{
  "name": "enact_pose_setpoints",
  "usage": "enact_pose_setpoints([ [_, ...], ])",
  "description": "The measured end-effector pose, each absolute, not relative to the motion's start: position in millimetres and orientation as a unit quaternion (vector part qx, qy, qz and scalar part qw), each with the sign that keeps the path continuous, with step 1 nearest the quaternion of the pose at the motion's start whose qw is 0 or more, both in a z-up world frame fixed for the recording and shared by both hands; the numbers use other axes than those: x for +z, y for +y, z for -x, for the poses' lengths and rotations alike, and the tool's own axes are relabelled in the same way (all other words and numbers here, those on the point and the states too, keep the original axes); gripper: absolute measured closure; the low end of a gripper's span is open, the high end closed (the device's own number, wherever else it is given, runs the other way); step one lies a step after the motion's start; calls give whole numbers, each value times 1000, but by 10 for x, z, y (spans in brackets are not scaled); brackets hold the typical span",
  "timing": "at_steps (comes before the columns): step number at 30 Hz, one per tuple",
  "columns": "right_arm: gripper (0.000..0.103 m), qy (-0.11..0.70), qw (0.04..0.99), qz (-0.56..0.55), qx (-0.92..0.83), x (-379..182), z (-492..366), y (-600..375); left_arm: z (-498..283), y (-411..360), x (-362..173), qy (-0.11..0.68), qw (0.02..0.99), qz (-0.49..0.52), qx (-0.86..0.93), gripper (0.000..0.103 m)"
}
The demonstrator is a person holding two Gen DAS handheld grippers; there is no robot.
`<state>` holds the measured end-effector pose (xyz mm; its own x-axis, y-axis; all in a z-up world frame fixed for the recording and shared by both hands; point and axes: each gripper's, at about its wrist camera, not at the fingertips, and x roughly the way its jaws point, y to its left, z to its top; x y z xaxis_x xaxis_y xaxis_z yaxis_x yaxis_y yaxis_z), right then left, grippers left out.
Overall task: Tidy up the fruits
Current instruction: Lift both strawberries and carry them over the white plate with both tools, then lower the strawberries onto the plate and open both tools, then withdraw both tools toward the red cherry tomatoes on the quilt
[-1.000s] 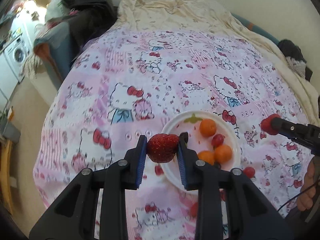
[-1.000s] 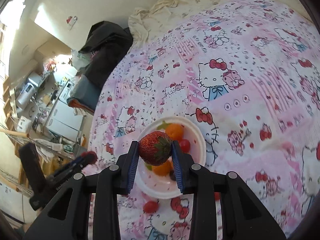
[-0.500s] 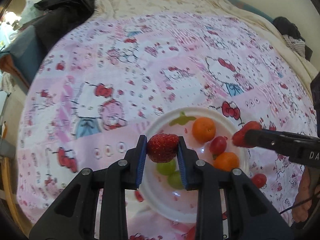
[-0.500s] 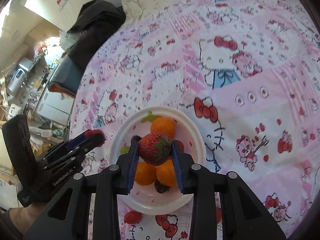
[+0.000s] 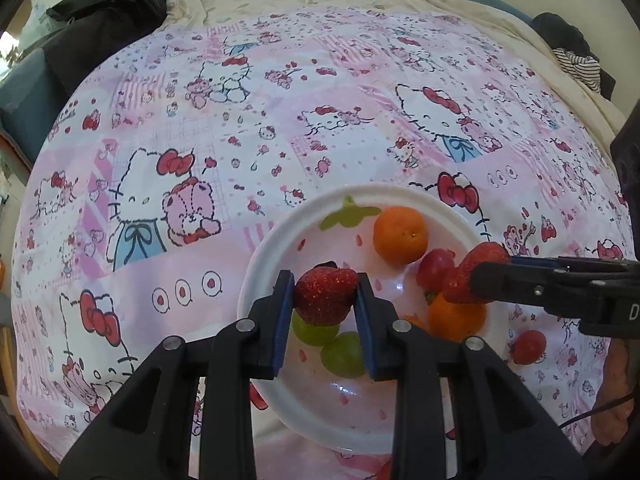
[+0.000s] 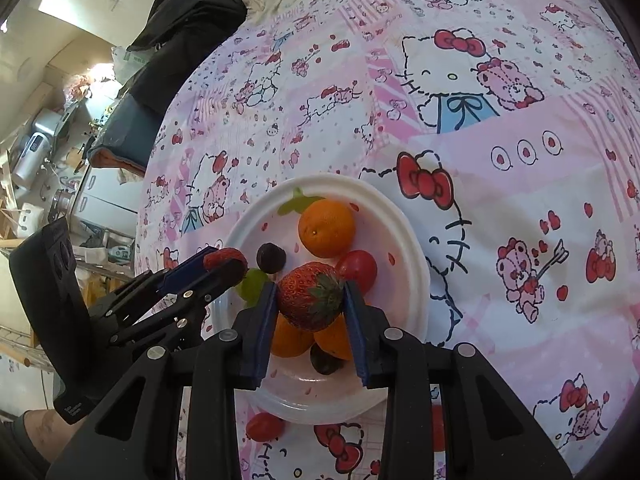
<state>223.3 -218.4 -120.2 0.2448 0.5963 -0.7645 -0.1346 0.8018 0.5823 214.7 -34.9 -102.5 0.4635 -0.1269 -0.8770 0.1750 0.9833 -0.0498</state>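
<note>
Moved: both claws have come down over the plate [image 5: 256, 276] since a second ago.
Left claw [image 5: 325, 300]: holding a strawberry [image 5: 326, 296], directly above the green grapes [image 5: 344, 354].
Right claw [image 6: 310, 300]: jaws just eased slightly, second strawberry [image 6: 310, 296] between them, above the oranges [image 6: 327, 227].
Nearby: cherry tomato [image 6: 264, 426] on the bed [image 6: 520, 160], off the plate.

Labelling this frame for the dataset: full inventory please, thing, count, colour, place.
strawberries: 2, red, one in each gripper, over the plate.
plate: 1, white, on the blanket.
oranges: 3, orange, on the plate.
green grapes: 2, green, on the plate.
dark grapes: 2, near black, on the plate.
red tomato: 1, red, on the plate.
loose red fruit: 1, red, on the blanket beside the plate.
blanket: 1, pink cartoon print, on the bed.
left gripper: black, blue pads, shut on a strawberry.
right gripper: same, shut on a strawberry.
</note>
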Motion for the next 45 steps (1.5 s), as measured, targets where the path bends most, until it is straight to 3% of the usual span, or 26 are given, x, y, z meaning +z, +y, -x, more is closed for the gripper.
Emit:
enact_pose_setpoints([
  [8,66,567,761,-203,241,-1188,-2227,-2154,-2112,-318,-1054,520,850,-13,-88,76],
  [9,66,569,760,-204,239,-1193,-2235,-2158,-2106,-315,-1056,522,848,-12,-88,69],
  [11,55,572,758,-208,236,-1197,-2248,-2174,-2087,-309,-1059,523,848,-13,-83,52],
  [12,37,570,759,-211,234,-1191,-2254,-2185,-2071,-301,-1053,522,849,-11,-81,42],
  [13,26,565,762,-213,233,-1171,-2252,-2197,-2061,-295,-1045,520,850,-10,-80,33],
  [15,23,558,769,-209,231,-1125,-2247,-2217,-2045,-282,-1026,519,851,-11,-74,28],
  [32,12,519,803,-212,202,-725,-2047,-2504,-1791,-13,-588,475,878,36,-46,27],
  [37,9,510,808,-223,195,-623,-1955,-2616,-1649,5,-500,460,887,38,-31,22],
  [45,9,498,817,-231,176,-532,-1748,-2770,-1340,112,-428,452,890,54,-11,22],
])
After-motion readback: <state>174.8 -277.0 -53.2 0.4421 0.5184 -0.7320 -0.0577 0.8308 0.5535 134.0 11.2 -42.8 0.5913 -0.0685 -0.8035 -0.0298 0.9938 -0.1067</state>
